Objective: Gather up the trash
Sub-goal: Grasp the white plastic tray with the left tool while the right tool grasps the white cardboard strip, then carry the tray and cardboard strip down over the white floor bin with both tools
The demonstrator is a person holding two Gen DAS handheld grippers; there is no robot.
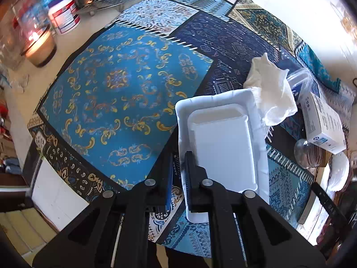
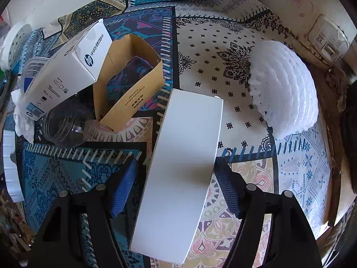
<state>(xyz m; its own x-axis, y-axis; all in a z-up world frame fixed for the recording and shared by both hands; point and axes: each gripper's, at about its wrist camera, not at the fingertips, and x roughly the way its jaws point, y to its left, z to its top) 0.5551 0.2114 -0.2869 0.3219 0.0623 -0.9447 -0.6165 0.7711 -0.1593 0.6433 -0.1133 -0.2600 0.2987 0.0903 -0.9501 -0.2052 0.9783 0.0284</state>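
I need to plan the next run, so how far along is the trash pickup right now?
Nothing visibly binned yet; no bin in view. In hand: the left gripper has its jaws shut on the rim of a white foam tray; the right gripper has open jaws around a plain white box. Left on the cloth: crumpled tissue, printer box, brown carton, clear jar, foam netting.
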